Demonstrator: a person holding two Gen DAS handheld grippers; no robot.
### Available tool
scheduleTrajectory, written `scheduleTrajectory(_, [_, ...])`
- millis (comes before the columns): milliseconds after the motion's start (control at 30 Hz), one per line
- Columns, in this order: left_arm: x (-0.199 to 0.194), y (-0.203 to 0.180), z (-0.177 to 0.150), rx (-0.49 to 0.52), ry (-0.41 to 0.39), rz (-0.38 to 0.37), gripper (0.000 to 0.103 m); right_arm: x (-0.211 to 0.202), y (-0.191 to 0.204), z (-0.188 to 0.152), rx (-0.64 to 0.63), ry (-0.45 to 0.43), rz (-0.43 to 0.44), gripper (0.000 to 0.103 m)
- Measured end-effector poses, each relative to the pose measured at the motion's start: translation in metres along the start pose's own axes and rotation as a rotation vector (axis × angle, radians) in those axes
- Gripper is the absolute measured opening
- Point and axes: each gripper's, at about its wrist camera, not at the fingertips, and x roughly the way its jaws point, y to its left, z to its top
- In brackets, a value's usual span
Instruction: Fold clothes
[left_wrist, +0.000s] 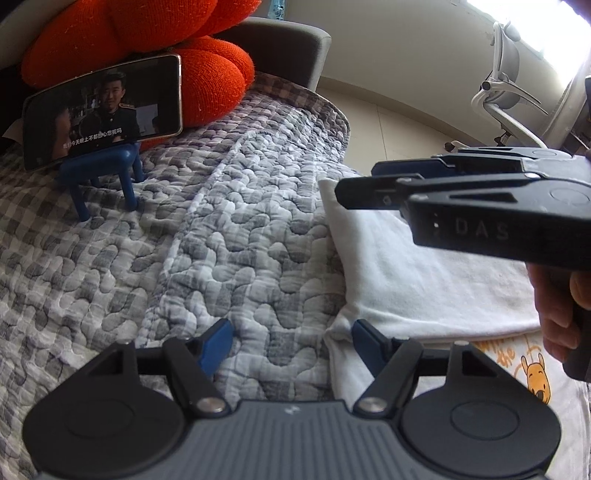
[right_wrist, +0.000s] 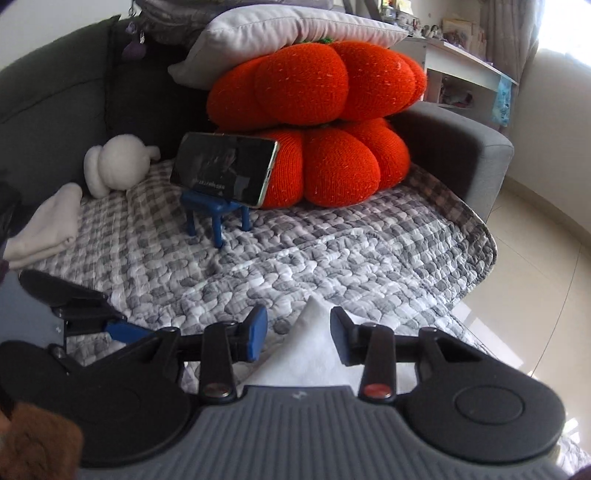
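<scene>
On a grey checked quilt (left_wrist: 221, 221) over a sofa. Left hand-held gripper (left_wrist: 291, 345) wide, empty, beside folded white shirt (left_wrist: 424, 280). Right hand-held gripper (right_wrist: 298, 334) part-open, astride the shirt's corner, pads clear. Shirt lengthwise toward the sofa's front edge.

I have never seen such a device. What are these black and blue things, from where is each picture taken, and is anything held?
They are two hand-held grippers, each with a camera looking along its fingers. The left gripper films one picture, the right gripper the other. Both hover over a checked quilt on a sofa. A folded white garment lies there; its corner sits between the right gripper's open jaws, unpinched. The left one is open and empty. Behind, a phone leans on a small blue stand, before orange cushions.
</scene>
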Motion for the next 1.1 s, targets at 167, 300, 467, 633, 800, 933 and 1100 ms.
scheduleTrajectory(167, [-0.001, -0.001, 0.000, -0.004, -0.008, -0.011, 0.052, 0.021, -0.003, -0.001, 0.018, 0.022, -0.012, 0.018])
scheduleTrajectory(300, [-0.002, -0.002, -0.001, -0.019, -0.005, -0.046, 0.034, 0.028, -0.002, -0.005, 0.022, 0.042, -0.029, 0.000])
scheduleTrajectory(467, [-0.004, 0.001, 0.000, -0.073, 0.001, -0.089, 0.019, 0.026, -0.008, -0.006, 0.071, 0.011, -0.062, 0.000])
scheduleTrajectory(633, [-0.003, 0.004, -0.001, -0.086, 0.006, -0.111, 0.018, 0.031, -0.015, -0.007, 0.105, 0.027, -0.077, 0.000])
scheduleTrajectory(800, [-0.008, 0.015, 0.003, -0.154, -0.006, -0.125, 0.019, 0.023, -0.021, 0.000, 0.149, -0.025, -0.023, 0.048])
scheduleTrajectory(933, [-0.011, 0.034, 0.005, -0.241, -0.032, -0.113, 0.019, 0.037, -0.013, 0.001, 0.077, 0.044, -0.031, 0.040])
scheduleTrajectory(1100, [-0.011, 0.032, 0.006, -0.246, -0.057, -0.175, 0.019, 0.041, -0.013, -0.006, 0.083, 0.051, -0.034, 0.008])
